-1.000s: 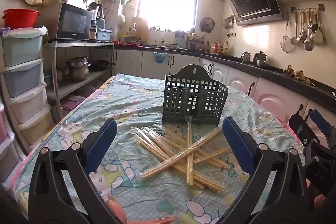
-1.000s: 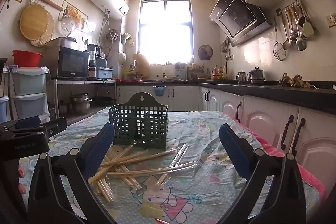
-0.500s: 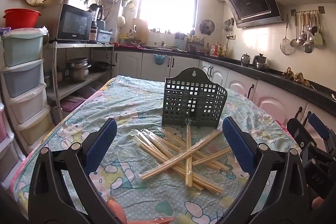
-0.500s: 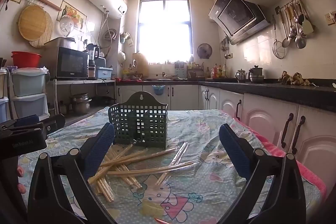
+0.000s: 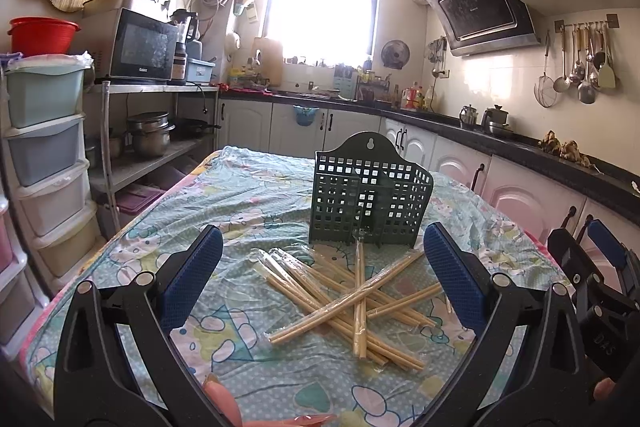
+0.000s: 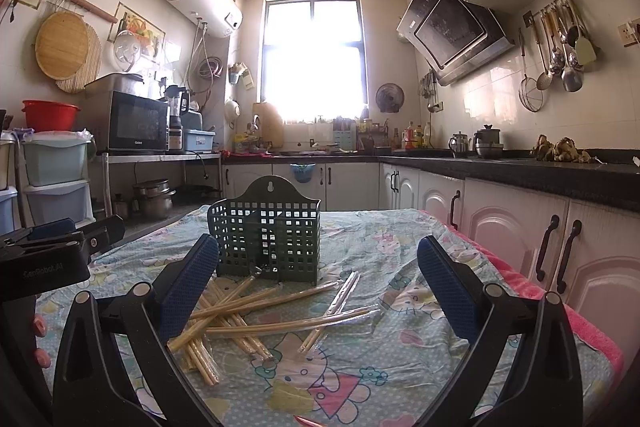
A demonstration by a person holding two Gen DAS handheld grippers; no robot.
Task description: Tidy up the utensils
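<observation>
Both grippers, left gripper (image 5: 323, 277) and right gripper (image 6: 318, 281), hover with fingers spread wide above wrapped chopsticks (image 5: 352, 301) beside the basket (image 5: 370, 201).

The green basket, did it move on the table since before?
No. The green basket stands on the same spot of the tablecloth, the chopsticks lying at its foot as before; only the camera shifted slightly.

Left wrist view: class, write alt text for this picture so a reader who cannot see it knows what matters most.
A pile of wrapped wooden chopsticks lies criss-crossed on a cartoon-print tablecloth, just in front of an upright dark green utensil basket. The open left gripper frames the pile with blue-padded fingers, and the right gripper shows at the right edge, in a sunlit kitchen.
</observation>
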